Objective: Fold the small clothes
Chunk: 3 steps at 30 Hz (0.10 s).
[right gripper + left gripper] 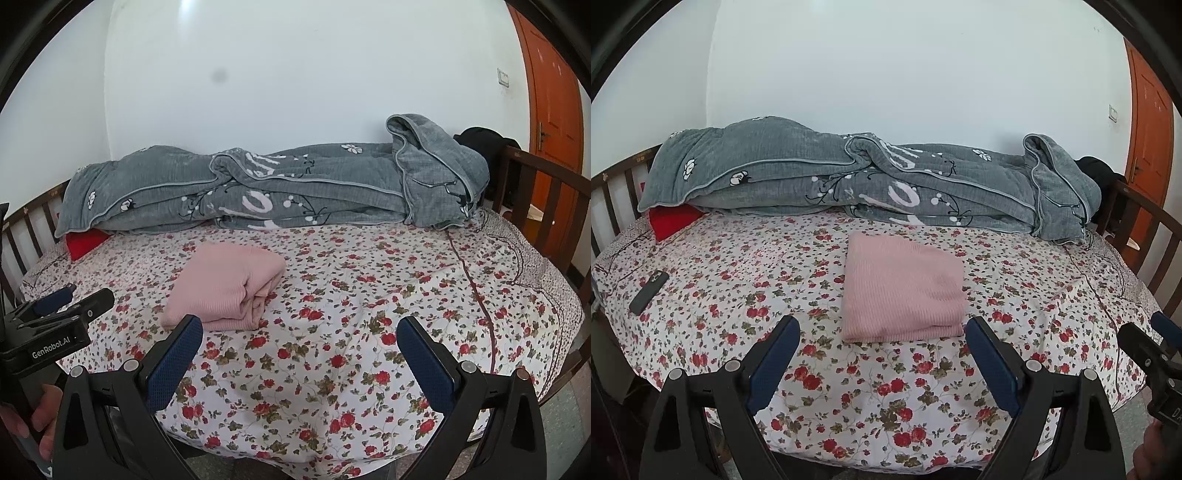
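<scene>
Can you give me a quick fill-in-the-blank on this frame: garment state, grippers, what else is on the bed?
1. The pink garment lies ____ on the floral bedsheet.
2. The left gripper and right gripper both have their jaws ____.
3. The rumpled quilt along the wall is ____ in colour.
4. Near the sheet's left edge lies a dark ____.

Missing words: folded; open; grey; phone
</scene>
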Motion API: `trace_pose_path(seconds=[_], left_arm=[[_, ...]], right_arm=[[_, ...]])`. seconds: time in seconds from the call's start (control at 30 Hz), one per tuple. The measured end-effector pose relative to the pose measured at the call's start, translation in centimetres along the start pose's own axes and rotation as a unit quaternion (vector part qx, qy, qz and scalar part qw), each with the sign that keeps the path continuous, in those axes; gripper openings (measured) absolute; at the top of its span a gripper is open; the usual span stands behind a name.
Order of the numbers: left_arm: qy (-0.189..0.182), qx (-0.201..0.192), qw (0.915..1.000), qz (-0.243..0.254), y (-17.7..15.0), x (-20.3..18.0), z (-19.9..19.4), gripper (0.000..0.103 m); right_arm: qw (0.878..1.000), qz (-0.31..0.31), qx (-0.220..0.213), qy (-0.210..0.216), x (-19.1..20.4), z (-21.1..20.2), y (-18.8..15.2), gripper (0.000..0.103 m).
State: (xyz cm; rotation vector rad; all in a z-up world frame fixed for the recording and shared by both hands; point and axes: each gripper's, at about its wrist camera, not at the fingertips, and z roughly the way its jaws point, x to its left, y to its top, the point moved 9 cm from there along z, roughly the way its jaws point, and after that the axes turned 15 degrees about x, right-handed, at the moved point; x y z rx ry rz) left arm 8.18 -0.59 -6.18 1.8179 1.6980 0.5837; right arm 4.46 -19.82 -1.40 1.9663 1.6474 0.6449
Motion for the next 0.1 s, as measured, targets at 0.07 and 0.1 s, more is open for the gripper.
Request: trace_pose_path(seconds=[0.07,0.1], left_arm=[[-0.002,0.0,1.0,0.002,0.02,0.03,0.01,0.091],[-0.004,-0.001,1.0,0.005,0.06,-0.09,0.0,0.091]], right_arm=[[1.0,0.0,0.0,0.001,0.01,0.03,0.0,0.103],[1.0,0.0,0.0,0.001,0.02,0.08,-0.02,0.103]])
